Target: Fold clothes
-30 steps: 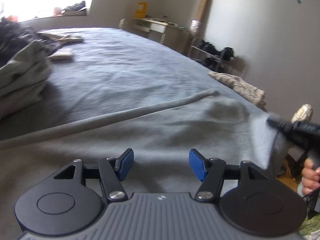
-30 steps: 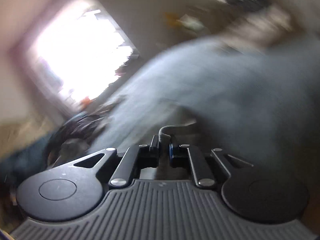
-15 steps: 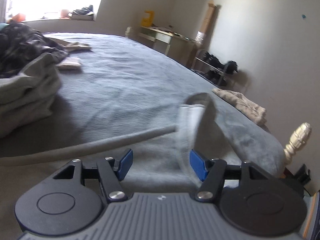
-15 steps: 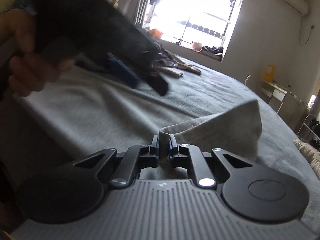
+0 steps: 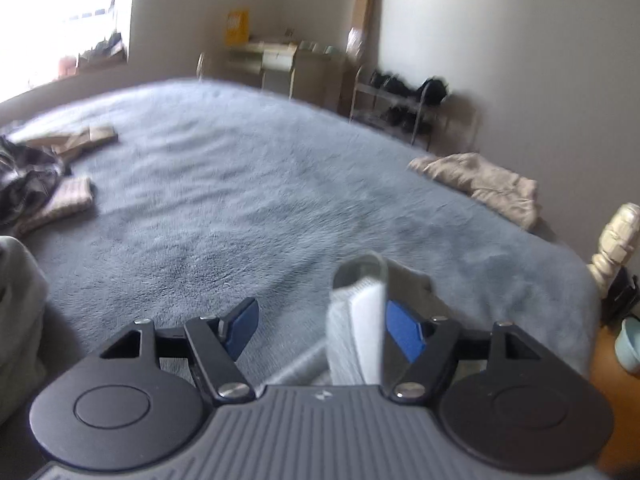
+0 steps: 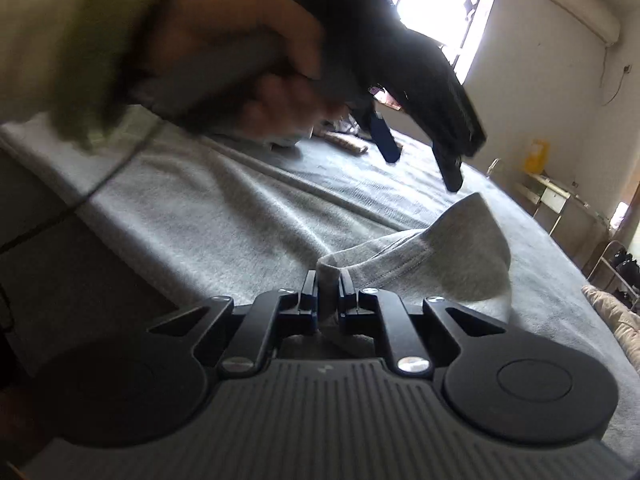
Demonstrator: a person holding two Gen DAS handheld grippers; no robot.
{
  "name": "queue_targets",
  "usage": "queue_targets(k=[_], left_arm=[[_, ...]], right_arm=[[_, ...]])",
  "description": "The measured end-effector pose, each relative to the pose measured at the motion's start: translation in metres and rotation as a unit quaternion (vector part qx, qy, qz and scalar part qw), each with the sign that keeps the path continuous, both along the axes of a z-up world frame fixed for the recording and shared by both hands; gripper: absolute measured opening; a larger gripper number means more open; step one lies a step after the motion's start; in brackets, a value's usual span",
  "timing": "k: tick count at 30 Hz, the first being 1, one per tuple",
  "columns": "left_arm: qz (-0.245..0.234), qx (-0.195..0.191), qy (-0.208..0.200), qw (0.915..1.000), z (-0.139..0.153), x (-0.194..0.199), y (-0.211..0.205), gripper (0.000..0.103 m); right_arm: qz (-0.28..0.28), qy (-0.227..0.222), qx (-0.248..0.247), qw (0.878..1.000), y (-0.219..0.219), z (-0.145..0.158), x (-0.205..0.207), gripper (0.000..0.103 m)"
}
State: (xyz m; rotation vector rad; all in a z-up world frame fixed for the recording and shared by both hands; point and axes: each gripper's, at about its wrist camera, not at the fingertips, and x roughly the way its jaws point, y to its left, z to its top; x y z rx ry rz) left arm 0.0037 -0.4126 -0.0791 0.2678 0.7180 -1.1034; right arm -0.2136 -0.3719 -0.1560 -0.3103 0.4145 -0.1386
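A light grey garment point(image 6: 440, 256) lies spread on the grey bed point(image 5: 260, 200), with one corner lifted and folded over. My right gripper point(image 6: 328, 284) is shut on that corner's hem. In the left wrist view an upright fold of the same grey garment point(image 5: 356, 320) stands between the blue pads, close to the right one. My left gripper point(image 5: 322, 308) is open and its jaws are opening; the pads do not press the cloth. The right wrist view shows the left gripper point(image 6: 420, 160) hovering above the garment, held by a hand point(image 6: 248, 68).
A crumpled beige garment point(image 5: 488, 184) lies at the bed's right edge near a carved bedpost point(image 5: 616, 236). Dark and striped clothes point(image 5: 24, 176) and a folded beige piece point(image 5: 68, 200) sit at the left. A shoe rack point(image 5: 404, 104) and a desk point(image 5: 280, 60) stand by the wall.
My left gripper has swung right across the bed, and the raised cloth fold now stands between its wider jaws. The right gripper rolled level earlier and now keeps still, holding the corner.
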Motion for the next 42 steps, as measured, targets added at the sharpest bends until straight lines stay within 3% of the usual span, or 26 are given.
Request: queue_targets(k=[4, 8, 10, 12, 18, 23, 25, 27, 30, 32, 36, 38, 40, 42], left_arm=[[-0.003, -0.015, 0.098, 0.9950, -0.008, 0.021, -0.016, 0.067], [-0.004, -0.028, 0.190, 0.9814, -0.022, 0.032, -0.026, 0.054], [0.002, -0.026, 0.221, 0.9748, -0.029, 0.036, -0.032, 0.026], [0.011, -0.027, 0.246, 0.9689, -0.033, 0.041, -0.037, 0.007], [0.017, -0.066, 0.278, 0.9582, -0.011, 0.036, -0.063, 0.002], [-0.016, -0.057, 0.243, 0.9682, 0.011, 0.001, -0.123, 0.003], [-0.026, -0.031, 0.224, 0.9738, 0.009, -0.013, -0.155, 0.004], [-0.042, -0.005, 0.230, 0.9723, -0.001, -0.021, -0.181, 0.005], [-0.056, 0.008, 0.249, 0.9668, -0.012, -0.028, -0.208, 0.035], [-0.059, 0.002, 0.250, 0.9664, -0.012, -0.031, -0.216, 0.036], [-0.069, -0.016, 0.191, 0.9790, 0.001, -0.036, -0.209, 0.043], [-0.078, -0.020, 0.155, 0.9845, 0.008, -0.039, -0.204, 0.047], [-0.105, -0.003, 0.092, 0.9902, 0.013, -0.045, -0.192, 0.051], [-0.141, 0.021, 0.018, 0.9896, 0.014, -0.055, -0.178, 0.051]], right_arm=[[0.000, -0.008, 0.016, 1.000, -0.001, -0.001, -0.008, 0.007], [-0.002, -0.011, 0.024, 1.000, -0.006, -0.004, -0.008, 0.007], [-0.003, -0.016, 0.020, 1.000, -0.005, -0.004, -0.009, 0.007], [-0.004, -0.023, 0.015, 1.000, -0.005, -0.002, -0.011, 0.007], [-0.040, -0.073, 0.001, 0.997, -0.011, 0.013, -0.030, 0.007], [-0.115, -0.133, -0.009, 0.984, -0.033, 0.033, -0.056, 0.007], [-0.151, -0.152, 0.003, 0.977, -0.050, 0.039, -0.068, 0.007], [-0.188, -0.164, 0.030, 0.968, -0.071, 0.038, -0.079, 0.007], [-0.251, -0.163, 0.103, 0.949, -0.112, 0.022, -0.092, 0.007], [-0.287, -0.163, 0.171, 0.928, -0.140, 0.008, -0.103, 0.007], [-0.298, -0.198, 0.328, 0.874, -0.178, -0.019, -0.133, 0.007], [-0.296, -0.207, 0.381, 0.851, -0.188, -0.033, -0.141, 0.007], [-0.290, -0.216, 0.407, 0.839, -0.192, -0.040, -0.144, 0.007], [-0.284, -0.225, 0.420, 0.832, -0.196, -0.041, -0.145, 0.007]])
